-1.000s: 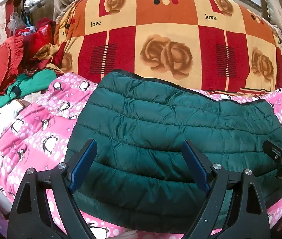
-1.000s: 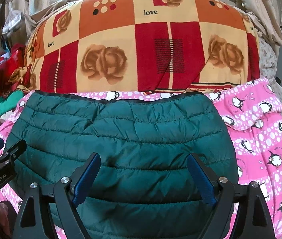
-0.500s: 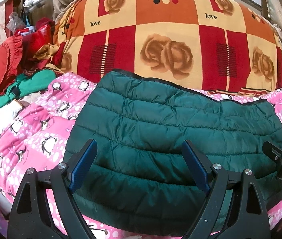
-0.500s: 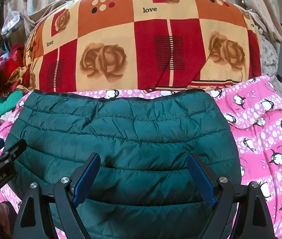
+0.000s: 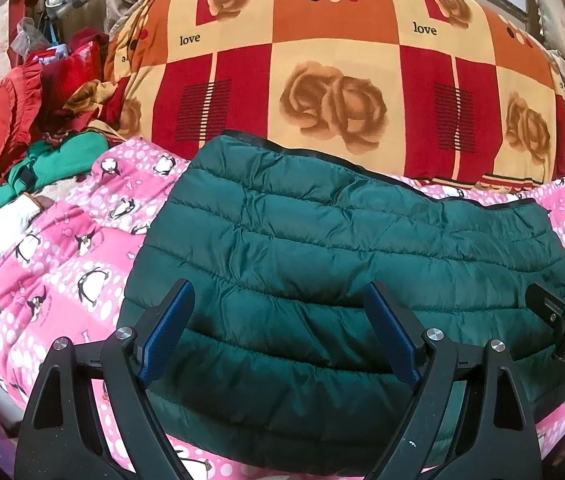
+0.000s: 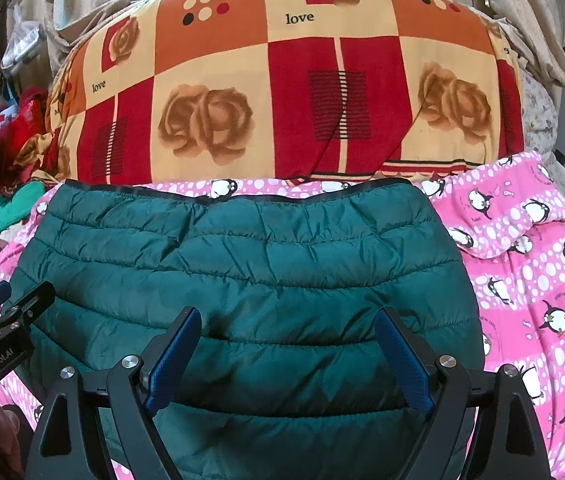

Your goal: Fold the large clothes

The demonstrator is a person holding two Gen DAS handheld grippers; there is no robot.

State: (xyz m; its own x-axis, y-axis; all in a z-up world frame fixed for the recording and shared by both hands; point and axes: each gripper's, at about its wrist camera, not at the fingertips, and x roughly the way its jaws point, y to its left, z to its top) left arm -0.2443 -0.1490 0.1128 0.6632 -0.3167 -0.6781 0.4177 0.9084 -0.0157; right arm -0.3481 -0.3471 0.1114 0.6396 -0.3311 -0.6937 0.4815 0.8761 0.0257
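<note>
Ahead of both wide-open, empty hand-held grippers (image 5: 278,332) (image 6: 288,354), a soft, light, slippery jacket (image 5: 322,264) is seen; its far hem is judged best pinched.

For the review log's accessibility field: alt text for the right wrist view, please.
A folded green puffer jacket lies on a pink penguin-print blanket, with the right gripper above its near edge, jaws open and empty. The left gripper shows at the left edge, also open. Behind lies a bundle of red and orange rose-print bedding.
</note>
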